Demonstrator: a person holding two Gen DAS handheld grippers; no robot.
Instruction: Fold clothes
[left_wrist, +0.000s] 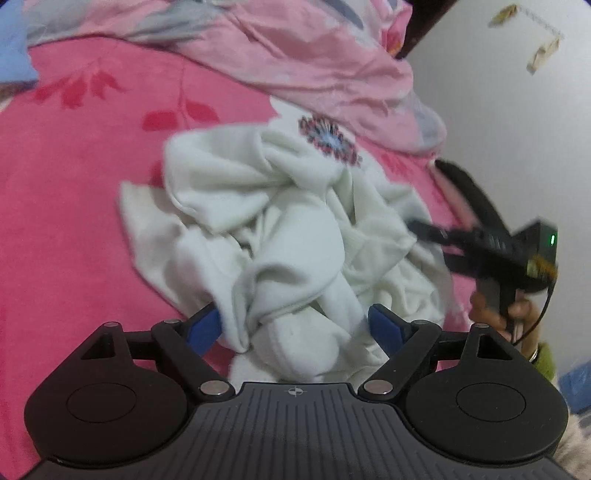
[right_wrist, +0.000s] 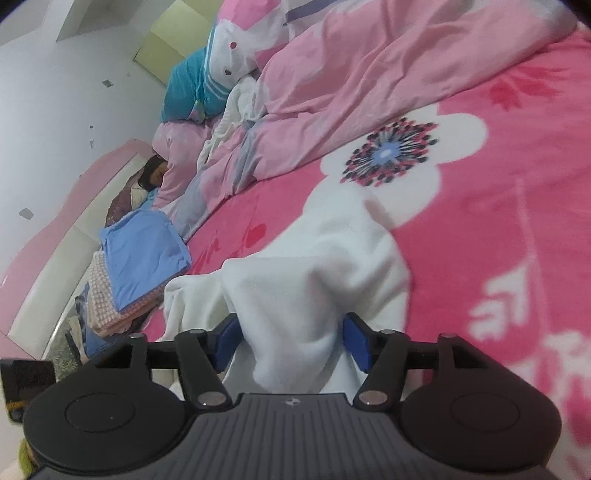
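the white garment (left_wrist: 280, 229) lay crumpled on the pink blanket (left_wrist: 74, 221), bunched between the spread, unclenched pads of the left gripper (left_wrist: 295, 325) and right gripper (right_wrist: 291, 343); each would best pinch one single edge before spreading it flat.

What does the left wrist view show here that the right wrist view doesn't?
Only the left wrist view shows the right gripper from outside, reaching at the crumpled white garment, plus the hand holding it. Only the right wrist view shows the folded blue cloth on a stack by the bed edge. Both show the garment, the pink floral blanket and the pale pink duvet.
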